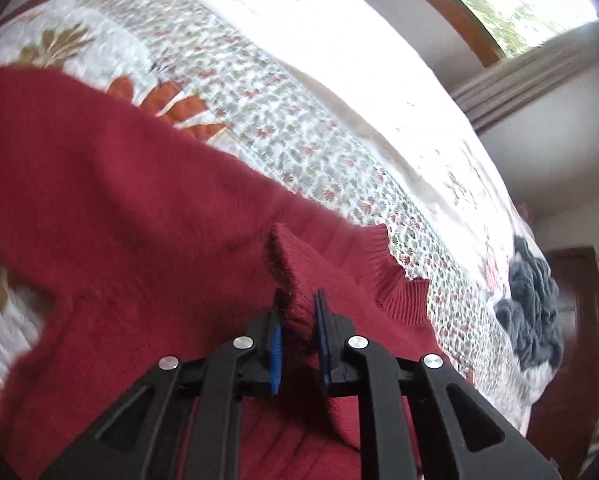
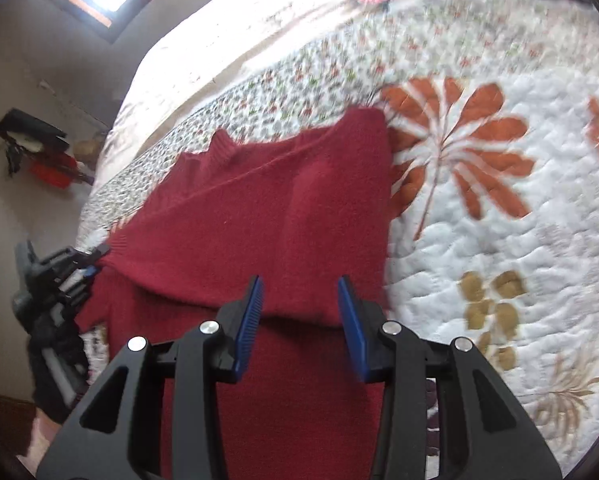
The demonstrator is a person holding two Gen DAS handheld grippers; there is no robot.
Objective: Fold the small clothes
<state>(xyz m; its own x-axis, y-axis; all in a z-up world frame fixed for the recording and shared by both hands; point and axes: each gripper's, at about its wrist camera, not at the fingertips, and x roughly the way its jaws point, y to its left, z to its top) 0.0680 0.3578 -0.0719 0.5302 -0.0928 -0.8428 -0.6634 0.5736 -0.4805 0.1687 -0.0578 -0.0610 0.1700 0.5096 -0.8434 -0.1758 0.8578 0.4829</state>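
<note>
Left wrist: left gripper (image 1: 298, 300) pinches red sweater (image 1: 119, 208); right gripper (image 2: 301, 286) spread.

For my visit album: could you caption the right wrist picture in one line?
Open right gripper hovers over a red sweater on a floral quilt, while the left gripper pinches its edge.

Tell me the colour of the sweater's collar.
Dark red, ribbed collar, clearest in the right wrist view.

Daylit window (image 1: 527, 4) (wood-framed) above pale walls (image 1: 547, 160) and quilted bed (image 2: 499, 208).
</note>
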